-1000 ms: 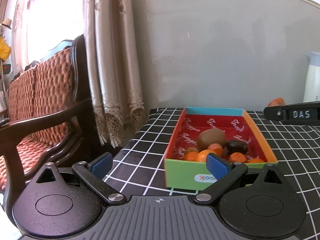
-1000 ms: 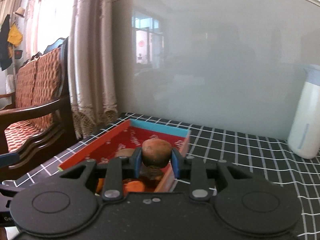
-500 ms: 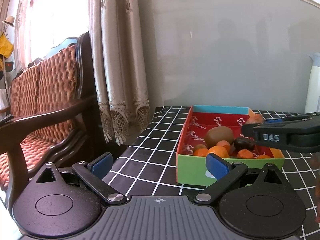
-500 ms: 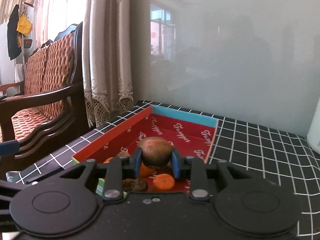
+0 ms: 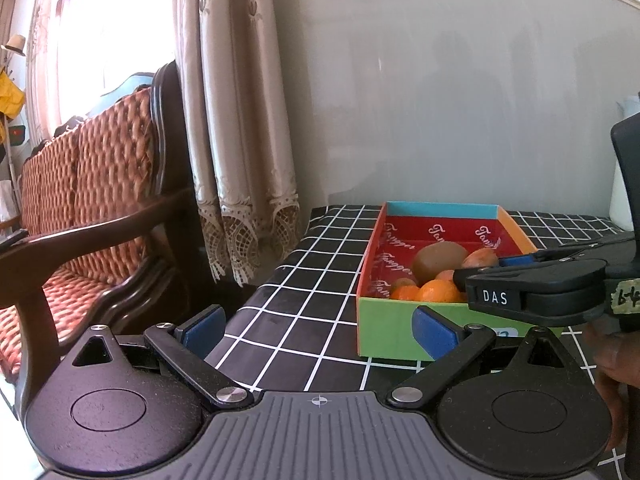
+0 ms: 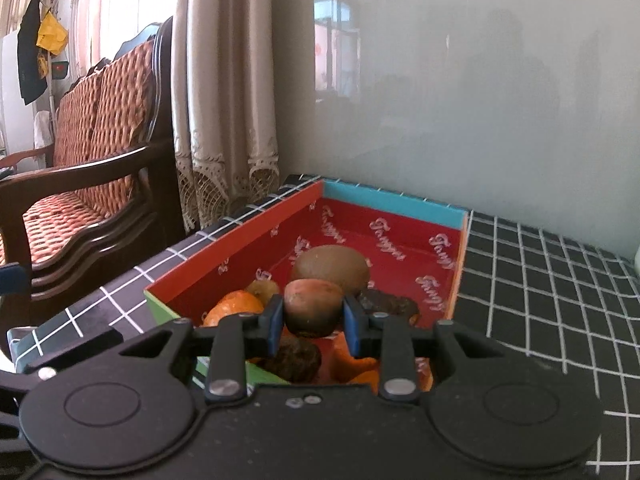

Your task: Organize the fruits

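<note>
A brown fruit (image 6: 313, 307) hung between blue fingers (image 6: 273, 324) above the red-lined box (image 6: 390, 202) holding a kiwi (image 6: 331, 268) and oranges (image 6: 234, 307).

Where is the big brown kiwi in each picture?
Left wrist view: the kiwi lies inside the box, right of center, behind the oranges.
Right wrist view: the kiwi sits mid-frame in the box, just behind the small fruit in the right gripper.
Shared landmark: the box's blue far wall.
</note>
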The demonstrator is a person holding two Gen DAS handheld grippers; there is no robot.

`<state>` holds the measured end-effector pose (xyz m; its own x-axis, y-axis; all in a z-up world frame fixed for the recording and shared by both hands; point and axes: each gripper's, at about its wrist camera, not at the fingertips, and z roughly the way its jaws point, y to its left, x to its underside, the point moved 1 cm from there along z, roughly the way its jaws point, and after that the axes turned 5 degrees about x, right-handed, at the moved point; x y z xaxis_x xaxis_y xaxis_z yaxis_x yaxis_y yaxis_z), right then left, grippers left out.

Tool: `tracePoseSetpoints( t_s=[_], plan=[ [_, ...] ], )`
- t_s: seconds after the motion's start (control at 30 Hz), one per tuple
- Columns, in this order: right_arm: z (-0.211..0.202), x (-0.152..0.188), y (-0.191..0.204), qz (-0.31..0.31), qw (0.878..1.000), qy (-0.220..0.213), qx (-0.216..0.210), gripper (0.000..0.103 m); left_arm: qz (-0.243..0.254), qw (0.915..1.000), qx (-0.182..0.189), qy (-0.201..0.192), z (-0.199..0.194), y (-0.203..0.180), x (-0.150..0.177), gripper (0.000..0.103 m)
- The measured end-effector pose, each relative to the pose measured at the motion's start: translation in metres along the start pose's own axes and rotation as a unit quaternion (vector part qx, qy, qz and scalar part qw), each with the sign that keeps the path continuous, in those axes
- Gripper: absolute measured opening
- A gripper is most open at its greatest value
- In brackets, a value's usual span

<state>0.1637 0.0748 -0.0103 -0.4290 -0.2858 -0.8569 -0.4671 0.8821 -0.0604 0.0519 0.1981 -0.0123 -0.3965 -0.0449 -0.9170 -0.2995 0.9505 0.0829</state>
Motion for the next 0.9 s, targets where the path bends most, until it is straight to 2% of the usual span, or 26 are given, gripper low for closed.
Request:
tracePoseSetpoints(
  t_s=[0.1,0.23,0.3,0.37,0.43,0.47,0.53,0.6,0.67,0.8,0.9],
  plan=[
    [-0.006,-0.002,-0.002,0.003,1.0,-0.019,0.01,0.04,-0.002,1.0,0.001,0.001,0.001,0.001,0.0,0.099],
    [-0.031,-0.015,-0.012,0.02,0.998,-0.064,0.011,0.04,-0.003,1.0,0.0,0.001,0.0,0.001,0.0,0.099],
    [-0.051,-0.023,-0.018,0.031,0.994,-0.101,0.016,0.04,-0.003,1.0,0.0,0.0,0.0,0.0,-0.001,0.099],
    [-0.073,-0.029,-0.025,0.043,0.988,-0.145,0.023,0.046,-0.004,1.0,0.002,-0.001,0.0,-0.001,-0.001,0.099],
    [-0.095,-0.031,-0.033,0.051,0.979,-0.192,0.042,0.07,-0.005,1.0,0.003,-0.002,0.0,-0.002,-0.001,0.099],
    [-0.105,-0.03,-0.038,0.052,0.975,-0.212,0.051,0.072,-0.006,1.0,0.004,-0.003,-0.001,-0.002,-0.001,0.099],
    [-0.115,-0.027,-0.046,0.048,0.97,-0.229,0.062,0.07,-0.007,0.9999,0.006,-0.004,-0.001,-0.005,-0.002,0.099],
    [-0.12,-0.018,-0.055,0.044,0.97,-0.229,0.071,0.07,-0.009,0.9999,0.01,-0.008,-0.003,-0.007,-0.003,0.099],
    [-0.116,-0.002,-0.063,0.039,0.974,-0.209,0.081,0.07,-0.01,0.9998,0.014,-0.011,-0.004,-0.011,-0.004,0.099],
    [-0.106,0.034,-0.078,0.052,0.986,-0.137,0.081,0.071,-0.005,0.9996,0.024,-0.015,-0.007,-0.02,-0.005,0.099],
    [-0.108,0.045,-0.079,0.046,0.989,-0.112,0.08,0.071,-0.005,0.9993,0.031,-0.018,-0.009,-0.027,-0.007,0.099]
  ],
)
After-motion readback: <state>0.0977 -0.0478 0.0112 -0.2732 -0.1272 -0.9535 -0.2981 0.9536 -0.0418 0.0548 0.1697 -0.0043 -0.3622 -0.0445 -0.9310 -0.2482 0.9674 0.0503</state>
